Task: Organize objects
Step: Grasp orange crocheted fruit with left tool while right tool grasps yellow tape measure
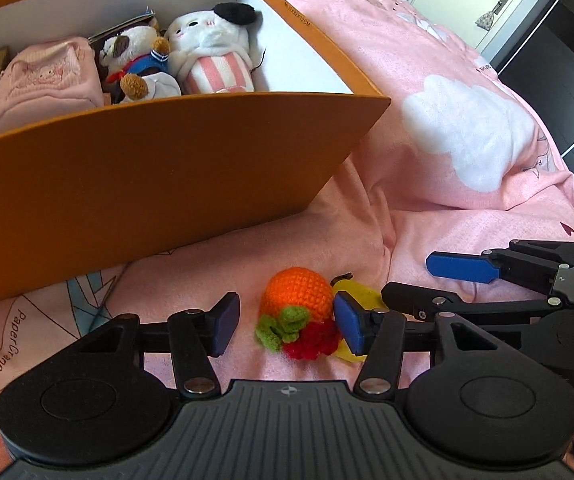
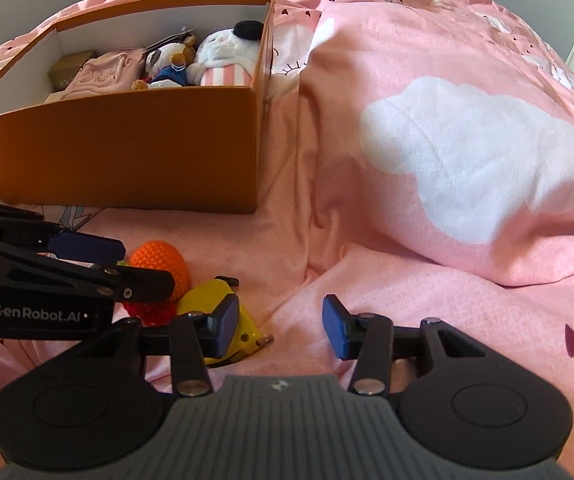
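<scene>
In the left wrist view the left tongs (image 1: 287,326) stood open just above the pink bed cover (image 1: 427,220), with the orange knitted toy (image 1: 297,294) lying between their blue pads (image 1: 349,326) but not pinched; the right-hand pad sat just beside the toy's orange body, the other apart from it. The toy's long axis ran from the orange round end, farther from the camera, down to its green and red end nearest the tongs, a little slanted across the gap. The orange box (image 1: 147,184) of soft toys stood behind and to the left. In the right wrist view the right tongs (image 2: 281,326) were also open and held nothing; the yellow toy (image 2: 223,320) lay at their left pad, partly hidden behind it, not between them, with only bed cover in the gap. Its long axis seemed to run slantwise, toward the lower right. By my judgement the left hand was nearer its toy.
</scene>
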A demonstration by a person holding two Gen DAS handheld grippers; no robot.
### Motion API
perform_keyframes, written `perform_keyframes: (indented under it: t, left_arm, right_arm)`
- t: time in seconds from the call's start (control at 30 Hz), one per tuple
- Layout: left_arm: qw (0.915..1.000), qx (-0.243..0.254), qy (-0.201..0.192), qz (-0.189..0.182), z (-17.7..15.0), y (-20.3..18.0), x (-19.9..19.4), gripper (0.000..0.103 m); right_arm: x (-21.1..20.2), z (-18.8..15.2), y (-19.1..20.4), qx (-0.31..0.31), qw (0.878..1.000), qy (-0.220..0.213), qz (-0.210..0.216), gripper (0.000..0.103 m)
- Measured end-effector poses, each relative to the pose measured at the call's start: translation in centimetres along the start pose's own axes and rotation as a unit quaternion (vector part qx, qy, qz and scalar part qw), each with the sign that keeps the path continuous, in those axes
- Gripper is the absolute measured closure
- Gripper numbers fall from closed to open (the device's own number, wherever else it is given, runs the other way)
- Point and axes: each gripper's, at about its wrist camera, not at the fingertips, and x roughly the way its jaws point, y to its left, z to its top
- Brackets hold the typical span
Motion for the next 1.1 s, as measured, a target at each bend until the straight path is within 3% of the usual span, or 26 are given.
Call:
perform_keyframes:
  t: [0.23,0.37,0.63,0.8,1.1]
  left_arm:
    - [0.9996,-0.011,0.014,-0.022,0.0,0.2,0.6,0.055]
    - [0.9996,-0.014,0.011,-0.020,-0.1,0.2,0.2,0.057]
    - [0.9995,-0.006,0.017,0.026,-0.4,0.6,-2.0,0.057]
    - [0.9990,-0.023,0.035,0.020,-0.8,1.9,-1.9,0.057]
    - [0.9969,-0.062,0.048,-0.004,-1.3,3.3,-1.3,0.055]
  right_arm:
    - [0.2,0.1,0.2,-0.005,1.000,0.005,0.000,0.054]
    - [0.1,0.1,0.2,-0.004,1.000,0.003,0.005,0.053]
    - [-1.0,0.3,1.1,-0.031,0.998,-0.018,0.043,0.052]
    - [-0.6,0.4,3.0,-0.086,0.995,-0.003,0.055,0.040]
    - [0.8,0.5,4.0,-0.131,0.989,0.034,0.060,0.039]
